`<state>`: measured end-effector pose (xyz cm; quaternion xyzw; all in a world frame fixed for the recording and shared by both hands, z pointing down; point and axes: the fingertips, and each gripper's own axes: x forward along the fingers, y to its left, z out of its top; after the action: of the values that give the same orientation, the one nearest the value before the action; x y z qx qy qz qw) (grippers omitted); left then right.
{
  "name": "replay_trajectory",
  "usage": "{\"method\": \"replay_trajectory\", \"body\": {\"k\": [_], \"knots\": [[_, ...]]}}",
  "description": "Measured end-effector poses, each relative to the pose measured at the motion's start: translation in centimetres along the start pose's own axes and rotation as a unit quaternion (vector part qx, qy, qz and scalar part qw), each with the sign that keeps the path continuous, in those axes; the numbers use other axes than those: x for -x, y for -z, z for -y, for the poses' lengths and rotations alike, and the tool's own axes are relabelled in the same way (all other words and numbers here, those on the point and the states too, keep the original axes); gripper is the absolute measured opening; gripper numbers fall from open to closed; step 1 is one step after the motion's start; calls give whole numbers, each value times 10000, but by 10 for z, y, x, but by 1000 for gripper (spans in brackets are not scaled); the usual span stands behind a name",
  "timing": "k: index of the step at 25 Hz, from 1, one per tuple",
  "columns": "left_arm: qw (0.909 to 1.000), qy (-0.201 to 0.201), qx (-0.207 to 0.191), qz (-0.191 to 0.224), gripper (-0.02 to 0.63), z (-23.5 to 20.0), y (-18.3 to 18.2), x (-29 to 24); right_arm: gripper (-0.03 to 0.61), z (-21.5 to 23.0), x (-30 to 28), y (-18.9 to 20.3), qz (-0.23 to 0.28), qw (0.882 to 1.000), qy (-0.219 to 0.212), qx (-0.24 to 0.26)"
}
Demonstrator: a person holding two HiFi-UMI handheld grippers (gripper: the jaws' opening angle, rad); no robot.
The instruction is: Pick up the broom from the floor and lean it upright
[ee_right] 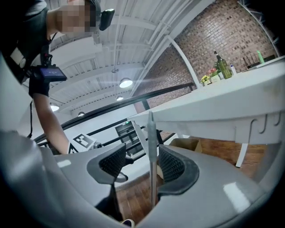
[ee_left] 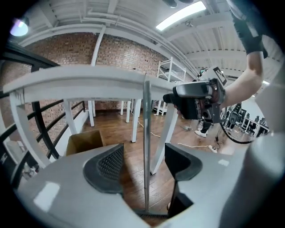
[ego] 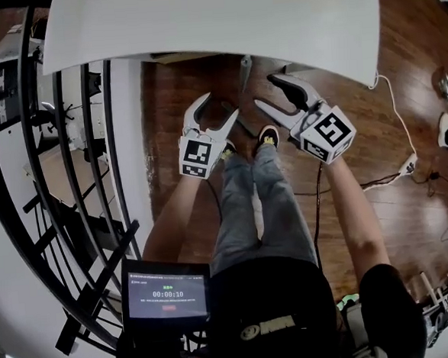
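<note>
The broom's thin grey handle stands upright on the wooden floor, its top resting against the edge of the white table. In the left gripper view it runs between the jaws of my left gripper, which is open with a gap on both sides. In the right gripper view the handle passes between the jaws of my right gripper, close to the right-hand pad and well clear of the other. From the head view, the left gripper and right gripper flank the handle's top.
The white table overhangs the floor ahead. A black railing runs down the left. A cardboard box sits under the table. A white cable trails over the floor at right. The person's feet stand just behind the grippers.
</note>
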<state>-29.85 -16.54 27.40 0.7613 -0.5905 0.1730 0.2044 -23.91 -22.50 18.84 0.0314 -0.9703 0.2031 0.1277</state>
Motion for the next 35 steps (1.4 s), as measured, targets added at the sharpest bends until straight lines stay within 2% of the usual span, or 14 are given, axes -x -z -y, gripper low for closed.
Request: {"method": "replay_trajectory", "body": {"k": [3,6,8,11,12,13,14,17,19,22,25,35], "knots": [[9995,93,-126,287,299,15,-38,55,236,-36,24,-13,-117,9999,-43,65],[9984,119,240,501,284,41,-88,120,236,-87,57,-42,-70,9999,-87,39],[9960,228,246,832,284,59,-133,158,236,-121,76,-81,154,9997,-129,157],[9883,356,-53,1483,269,74,-202,206,235,-157,92,-142,598,9974,-28,395],[9858,383,-105,1631,136,78,-219,219,220,-161,95,-158,749,9961,93,464],[9843,402,-140,1714,15,81,-231,230,113,-164,98,-170,905,9942,239,537],[9838,390,-179,1741,15,82,-240,240,3,-167,98,-179,1030,9922,374,601],[9823,85,-174,1862,17,77,-259,256,3,-176,93,-191,1146,9902,559,567],[9765,-168,-55,2150,17,71,-273,256,3,-178,94,-192,1181,9902,563,483],[9720,-390,65,2315,17,64,-276,255,3,-186,91,-194,1200,9900,469,569],[9707,-475,100,2353,17,60,-283,254,3,-187,87,-202,1232,9890,392,712],[9708,-515,77,2340,17,64,-285,255,5,-186,81,-221,1428,9848,538,830]]}}
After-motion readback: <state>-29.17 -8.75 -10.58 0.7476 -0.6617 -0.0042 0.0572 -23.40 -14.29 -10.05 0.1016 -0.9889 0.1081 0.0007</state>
